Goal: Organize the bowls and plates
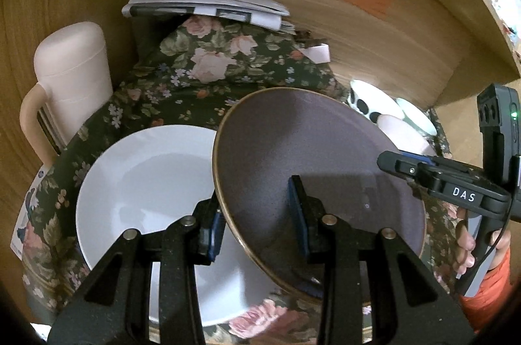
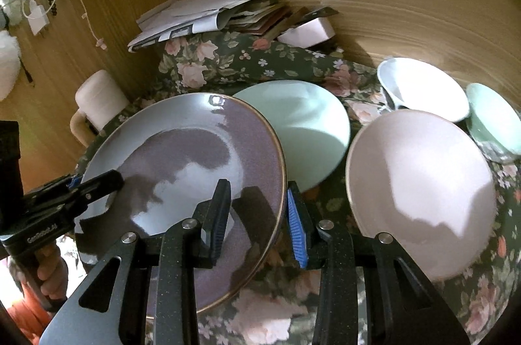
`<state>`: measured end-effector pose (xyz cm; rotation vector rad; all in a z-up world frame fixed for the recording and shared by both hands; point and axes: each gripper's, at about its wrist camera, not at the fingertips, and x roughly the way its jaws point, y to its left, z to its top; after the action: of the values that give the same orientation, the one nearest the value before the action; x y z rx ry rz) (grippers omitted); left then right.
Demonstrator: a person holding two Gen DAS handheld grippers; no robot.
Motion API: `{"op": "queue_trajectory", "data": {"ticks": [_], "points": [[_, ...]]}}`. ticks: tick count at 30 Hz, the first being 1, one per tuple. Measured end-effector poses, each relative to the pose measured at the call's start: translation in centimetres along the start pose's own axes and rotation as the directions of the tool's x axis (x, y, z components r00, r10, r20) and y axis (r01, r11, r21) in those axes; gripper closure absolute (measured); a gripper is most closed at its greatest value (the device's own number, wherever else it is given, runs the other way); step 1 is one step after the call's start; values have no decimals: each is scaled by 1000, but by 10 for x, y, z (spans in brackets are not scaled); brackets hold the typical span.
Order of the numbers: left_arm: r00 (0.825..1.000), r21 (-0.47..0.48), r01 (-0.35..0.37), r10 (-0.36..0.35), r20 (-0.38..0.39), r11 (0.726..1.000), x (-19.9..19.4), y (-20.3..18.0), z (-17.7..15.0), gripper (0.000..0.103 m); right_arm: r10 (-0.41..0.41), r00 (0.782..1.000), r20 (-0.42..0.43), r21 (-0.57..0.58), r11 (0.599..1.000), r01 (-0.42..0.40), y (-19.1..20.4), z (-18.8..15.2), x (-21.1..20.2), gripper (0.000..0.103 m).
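- Left wrist view: the step in hand looks like stacking the purple plate [image 1: 312,182] onto the white plate [image 1: 146,182]. The left gripper [image 1: 257,221] straddles the purple plate's near-left rim, one pad under the rim on the white plate's side, the other on the plate's face. The jaws are partly closed with the rim between them; whether they actually pinch it I cannot tell. The purple plate is tilted, its left edge raised over the white plate's right edge. The right gripper [image 1: 395,164] reaches in from the purple plate's right, tips at the rim, held by a hand [image 1: 469,247] low at the right.
- Right wrist view: the right gripper [image 2: 257,214] brackets the purple plate's [image 2: 182,175] right rim, jaws moderately apart, one pad over the plate, the other outside; a firm grip is not evident. The green plate [image 2: 309,123] lies behind the purple plate, touching or overlapping it; the pink bowl [image 2: 420,188] sits right of it.
- Next move, as I judge: close both jaws on the rim, lift level, and carry the plate left to centre it over the white plate.
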<state>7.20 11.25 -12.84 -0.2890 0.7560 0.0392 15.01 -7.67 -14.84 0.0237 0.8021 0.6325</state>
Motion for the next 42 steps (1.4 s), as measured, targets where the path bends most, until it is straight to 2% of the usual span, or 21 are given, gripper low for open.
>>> {"op": "queue_trajectory", "data": {"ticks": [19,42], "points": [[995,28,80,-78,-63,996,-4,-47,-39,68,-42,999,9,102,994,41,-35,-57,-46,72],[977,58,129,-117,-179,990,42,-76,-58,68,-79,996,-48,222,971,88,-73,-96,-44,72]]}}
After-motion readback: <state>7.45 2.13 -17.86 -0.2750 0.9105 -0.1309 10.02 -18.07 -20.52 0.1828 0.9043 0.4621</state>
